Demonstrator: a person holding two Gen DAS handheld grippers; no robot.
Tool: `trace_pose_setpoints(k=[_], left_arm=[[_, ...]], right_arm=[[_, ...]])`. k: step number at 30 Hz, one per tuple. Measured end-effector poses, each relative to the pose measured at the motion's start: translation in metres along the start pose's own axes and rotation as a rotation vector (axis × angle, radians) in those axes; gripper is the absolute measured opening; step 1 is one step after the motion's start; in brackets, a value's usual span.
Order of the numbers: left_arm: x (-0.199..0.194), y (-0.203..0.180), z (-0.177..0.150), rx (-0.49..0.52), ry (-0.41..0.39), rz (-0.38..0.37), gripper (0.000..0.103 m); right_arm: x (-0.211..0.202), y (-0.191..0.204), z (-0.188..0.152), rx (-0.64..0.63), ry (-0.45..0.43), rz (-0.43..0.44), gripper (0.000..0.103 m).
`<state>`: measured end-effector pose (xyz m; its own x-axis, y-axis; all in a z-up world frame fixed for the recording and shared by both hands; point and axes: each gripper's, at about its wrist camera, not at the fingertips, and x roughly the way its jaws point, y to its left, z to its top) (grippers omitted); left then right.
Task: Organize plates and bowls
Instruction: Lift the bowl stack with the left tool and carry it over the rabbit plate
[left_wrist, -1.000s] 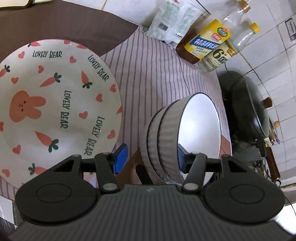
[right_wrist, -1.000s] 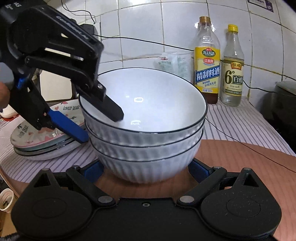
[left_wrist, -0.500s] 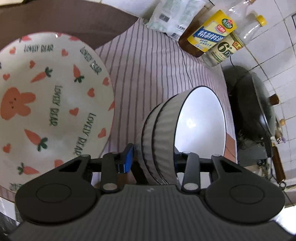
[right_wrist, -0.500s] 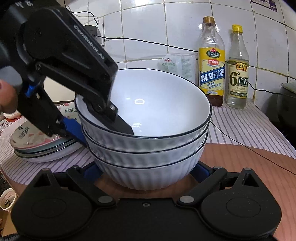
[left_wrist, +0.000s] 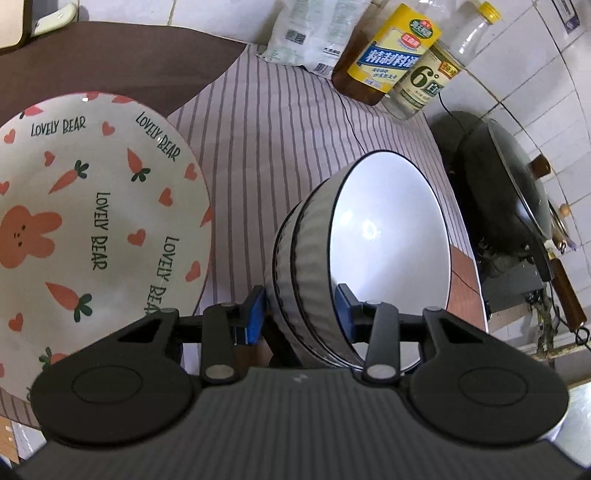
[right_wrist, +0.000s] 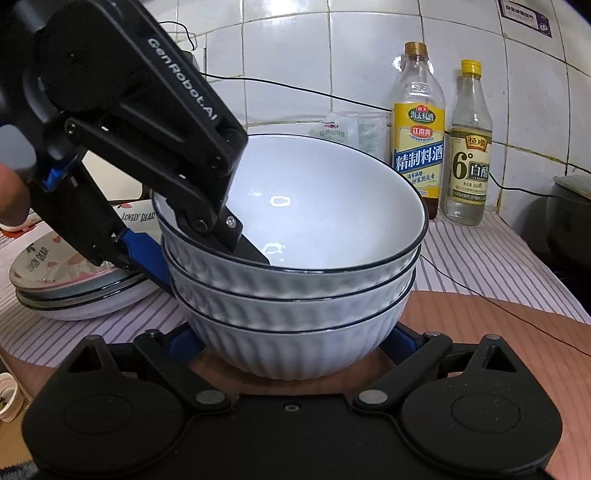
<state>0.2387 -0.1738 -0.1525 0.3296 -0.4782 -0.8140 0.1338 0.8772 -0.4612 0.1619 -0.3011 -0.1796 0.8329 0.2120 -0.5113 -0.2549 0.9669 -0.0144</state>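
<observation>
Three white ribbed bowls with dark rims sit nested in a stack (right_wrist: 295, 295) on the counter; the stack also shows in the left wrist view (left_wrist: 369, 258). My left gripper (left_wrist: 301, 314) straddles the stack's rim walls, one finger inside the top bowl and one outside, closed on them; it also shows in the right wrist view (right_wrist: 207, 251). My right gripper (right_wrist: 291, 341) is open, its fingers on either side of the bottom bowl's base. A stack of plates, topped by a rabbit-and-carrot "LOVELY BEAR" plate (left_wrist: 85, 229), lies left of the bowls (right_wrist: 74, 280).
A striped cloth (left_wrist: 277, 140) covers the counter. Two bottles (right_wrist: 419, 147) and a white packet (left_wrist: 314, 40) stand against the tiled wall. A dark wok with a lid (left_wrist: 517, 199) sits to the right. A black cable (right_wrist: 480, 291) runs across the counter.
My left gripper's fingers have closed in on the rim of the bowl stack. The right gripper has moved slightly closer to the stack's base.
</observation>
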Motion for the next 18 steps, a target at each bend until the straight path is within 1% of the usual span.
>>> trace_pose_setpoints(k=[8, 14, 18], left_arm=[[-0.003, -0.008, -0.002, 0.048, -0.001, 0.023, 0.039], [-0.009, -0.011, -0.004, 0.064, -0.003, 0.001, 0.039], [-0.023, -0.017, -0.004, 0.1, -0.016, -0.003, 0.039]], right_arm=[[-0.002, 0.001, 0.0, -0.014, 0.009, -0.001, 0.098], [-0.009, -0.001, 0.004, -0.029, -0.002, -0.007, 0.098], [-0.018, 0.003, 0.015, -0.026, -0.005, -0.022, 0.098]])
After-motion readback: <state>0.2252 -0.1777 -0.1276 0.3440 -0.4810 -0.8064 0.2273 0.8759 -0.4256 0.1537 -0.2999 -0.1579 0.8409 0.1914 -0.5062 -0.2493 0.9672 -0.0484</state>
